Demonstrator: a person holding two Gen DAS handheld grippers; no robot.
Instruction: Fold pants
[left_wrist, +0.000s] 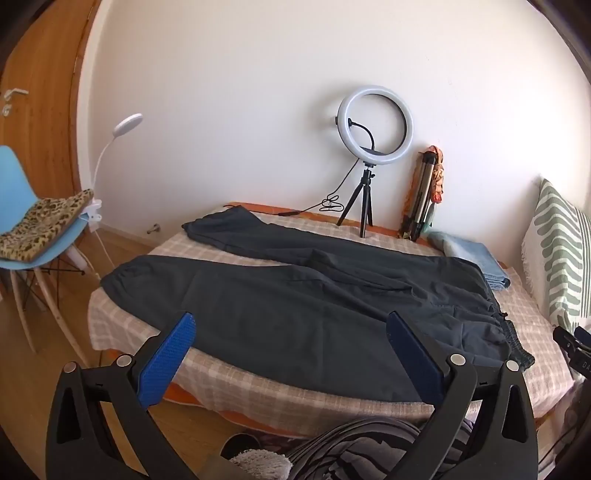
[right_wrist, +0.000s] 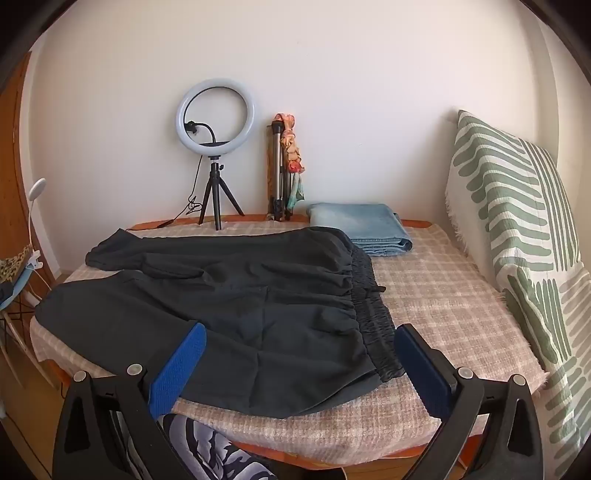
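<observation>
The table (right_wrist: 461, 317), covered by a pink-and-beige checked cloth (left_wrist: 258, 391), stands against a white wall (left_wrist: 240, 92); its wooden rim shows along the near and far edges. To the right of the waistband a broad strip of bare cloth runs up to the green-striped cushion (right_wrist: 517, 221). At the left the cloth's edge drops to wooden floor, with a blue chair (left_wrist: 18, 206) standing well apart.

The dark pants (left_wrist: 295, 295) lie flat and unfolded on the table. Their long axis runs left to right: the gathered elastic waistband (right_wrist: 369, 306) at the right, both legs extending left, splayed apart, the near cuff reaching the table's left edge. The fabric is matte and lightly creased.

Along the far edge stand a ring light (right_wrist: 215, 122) on a small tripod and a folded tripod (right_wrist: 277, 173); folded blue denim (right_wrist: 362, 225) lies just beside the waistband's far corner.

Left gripper (left_wrist: 291, 325) and right gripper (right_wrist: 299, 332) hover over the near edge, blue ribbed pads spread fully wide, grasping nothing.
</observation>
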